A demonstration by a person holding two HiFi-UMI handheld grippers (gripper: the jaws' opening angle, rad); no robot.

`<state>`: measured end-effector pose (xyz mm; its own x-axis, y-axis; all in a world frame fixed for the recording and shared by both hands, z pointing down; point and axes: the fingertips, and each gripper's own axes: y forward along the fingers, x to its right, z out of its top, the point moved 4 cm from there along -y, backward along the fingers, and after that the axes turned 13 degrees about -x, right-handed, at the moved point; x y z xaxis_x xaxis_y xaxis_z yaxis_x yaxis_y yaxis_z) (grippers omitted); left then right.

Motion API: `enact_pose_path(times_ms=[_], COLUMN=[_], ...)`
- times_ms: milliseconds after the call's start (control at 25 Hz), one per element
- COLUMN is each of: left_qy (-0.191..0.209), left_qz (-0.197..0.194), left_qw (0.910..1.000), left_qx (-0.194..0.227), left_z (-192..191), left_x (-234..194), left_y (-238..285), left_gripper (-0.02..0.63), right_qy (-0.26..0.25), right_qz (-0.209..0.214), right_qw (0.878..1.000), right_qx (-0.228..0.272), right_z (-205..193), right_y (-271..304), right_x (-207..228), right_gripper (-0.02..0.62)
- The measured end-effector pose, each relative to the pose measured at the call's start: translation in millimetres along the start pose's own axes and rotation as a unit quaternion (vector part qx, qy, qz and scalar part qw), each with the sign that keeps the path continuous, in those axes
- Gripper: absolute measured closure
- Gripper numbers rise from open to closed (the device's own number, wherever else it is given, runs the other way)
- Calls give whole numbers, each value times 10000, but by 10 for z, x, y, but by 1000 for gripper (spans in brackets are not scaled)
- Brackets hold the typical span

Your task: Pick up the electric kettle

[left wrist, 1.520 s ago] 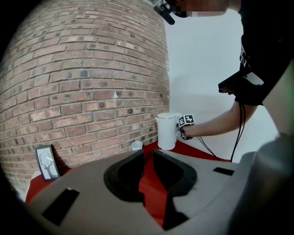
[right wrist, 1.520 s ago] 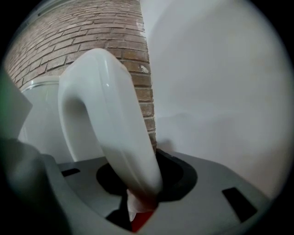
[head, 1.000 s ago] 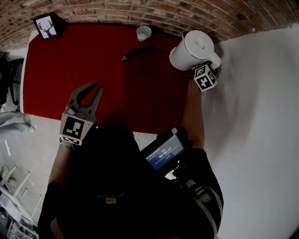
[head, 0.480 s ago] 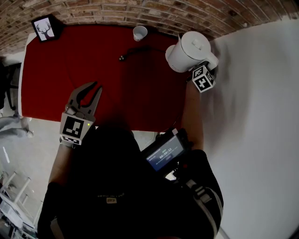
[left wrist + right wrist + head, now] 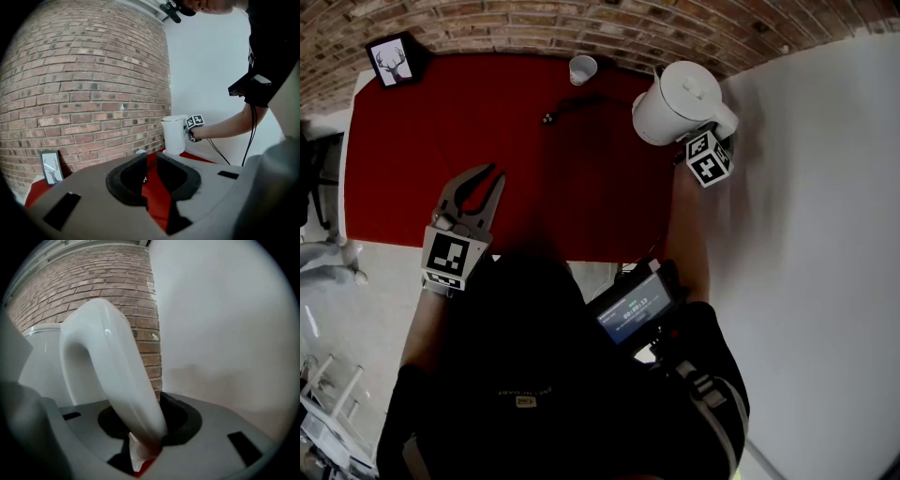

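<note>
Clenching right gripper (image 5: 145, 431) on the handle (image 5: 112, 359) of the electric kettle (image 5: 680, 98) for a steady lift (left gripper (image 5: 151, 172) hanging open, empty, well aside).

**Stuff you just can't make out in this one**

From the head view, the jaws of the right hand-held gripper (image 5: 150, 423) are tucked behind the electric kettle (image 5: 680, 101) and the marker cube (image 5: 710, 157), so the grip doesn't show from up there. In the right gripper view the kettle's handle (image 5: 110, 366) is so close it goes soft. The kettle's body runs off the left edge and its bottom sits behind the gripper's grey shell. Left of the kettle there's a small dark thing (image 5: 547, 118) on the red surface (image 5: 412, 159), way too tiny to name. Well below the kettle, the print on the screen (image 5: 633, 312) at the person's chest is unreadable.
</note>
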<state>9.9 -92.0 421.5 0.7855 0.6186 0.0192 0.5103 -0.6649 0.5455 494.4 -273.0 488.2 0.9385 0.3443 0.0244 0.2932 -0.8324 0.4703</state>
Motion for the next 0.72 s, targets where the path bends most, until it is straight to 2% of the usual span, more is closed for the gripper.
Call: enact_pose_path(times_ms=[360, 720], left_qy=[-44, -107], left_qz=[-65, -106], left_qw=[9999, 9993], left_qx=[140, 333], left_z=[-52, -97], left_x=[-234, -504], left_y=[-139, -314], left_gripper=[552, 552], right_qy=[-192, 34], right_qz=[166, 298], right_qw=[9996, 9995], right_qx=[150, 65], right_z=[154, 132], right_y=[-316, -620], right_x=[-366, -697], right_gripper=[462, 462])
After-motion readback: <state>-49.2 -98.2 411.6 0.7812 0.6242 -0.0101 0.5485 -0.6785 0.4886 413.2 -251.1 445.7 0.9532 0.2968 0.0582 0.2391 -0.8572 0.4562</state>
